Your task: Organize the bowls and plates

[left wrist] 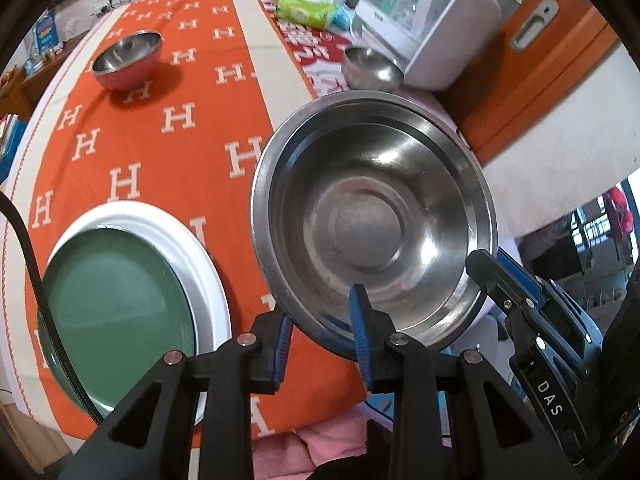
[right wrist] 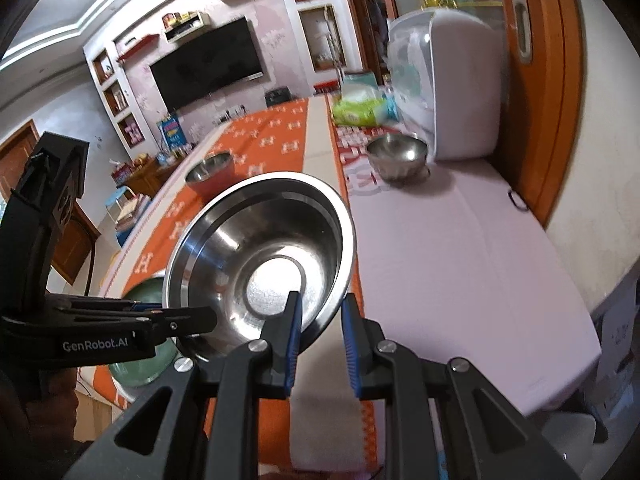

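**Steel pan held at the rim by both tongs**

Table (left wrist: 160, 152): orange cloth with white H letters, fills the left and centre of the left wrist view; a pale bare strip runs down the right side of the right wrist view.

Steel pan (left wrist: 372, 216): wide, shallow, centre-right of the left view, centre of the right view. It looks lifted and tilted over the table, gripped at 2 points on its near rim.
- Left tongs (left wrist: 324, 332): closed on the rim at lower centre, 1 pad inside the wall, 1 outside.
- Right tongs (right wrist: 320, 332): closed on the rim the same way, lower centre of the right view.

Handling, my read: thin stamped steel, stiff, fairly light, not fragile, but polished and slippery. The rolled rim is the only real hold, and a pinch can let the pan swing or slide. 2 grips spread along the rim should resist that; keep it close to level.

Plate (left wrist: 120, 304): green centre, white border, lower left of the left view, flat on the cloth. Likely ceramic, so heavier and chippable.

Red bowl (left wrist: 128, 60): steel inside, upper left, well apart.

Small steel bowl (left wrist: 374, 68): upper centre, just beside a white appliance (left wrist: 432, 24).
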`<action>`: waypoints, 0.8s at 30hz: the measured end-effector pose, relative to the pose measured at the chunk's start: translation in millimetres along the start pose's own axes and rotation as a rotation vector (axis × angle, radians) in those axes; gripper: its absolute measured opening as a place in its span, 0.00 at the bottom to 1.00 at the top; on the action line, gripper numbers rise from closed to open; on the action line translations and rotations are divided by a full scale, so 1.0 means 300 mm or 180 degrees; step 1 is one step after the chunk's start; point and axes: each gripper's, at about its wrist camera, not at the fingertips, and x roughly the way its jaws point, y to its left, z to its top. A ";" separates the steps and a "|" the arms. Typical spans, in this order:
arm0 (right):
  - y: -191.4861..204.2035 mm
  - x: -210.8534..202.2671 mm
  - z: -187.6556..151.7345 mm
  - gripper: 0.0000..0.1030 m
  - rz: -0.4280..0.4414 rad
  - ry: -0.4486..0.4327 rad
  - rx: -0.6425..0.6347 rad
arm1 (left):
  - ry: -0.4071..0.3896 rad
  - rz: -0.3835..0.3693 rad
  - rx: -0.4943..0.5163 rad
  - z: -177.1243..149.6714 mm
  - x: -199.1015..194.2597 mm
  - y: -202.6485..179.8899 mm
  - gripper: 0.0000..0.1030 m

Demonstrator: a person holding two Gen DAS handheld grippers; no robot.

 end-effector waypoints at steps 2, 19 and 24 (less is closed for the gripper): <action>-0.009 0.014 -0.017 0.19 -0.0024 0.0097 0.0038 | 0.0095 -0.0008 0.0024 -0.010 0.025 0.001 0.26; -0.035 0.173 -0.052 0.20 -0.0105 0.0806 -0.0095 | 0.0589 0.0134 0.0014 -0.023 0.179 0.008 0.29; -0.056 0.210 -0.044 0.21 -0.0030 0.0955 -0.0135 | 0.0654 0.0167 0.0013 -0.016 0.207 0.000 0.31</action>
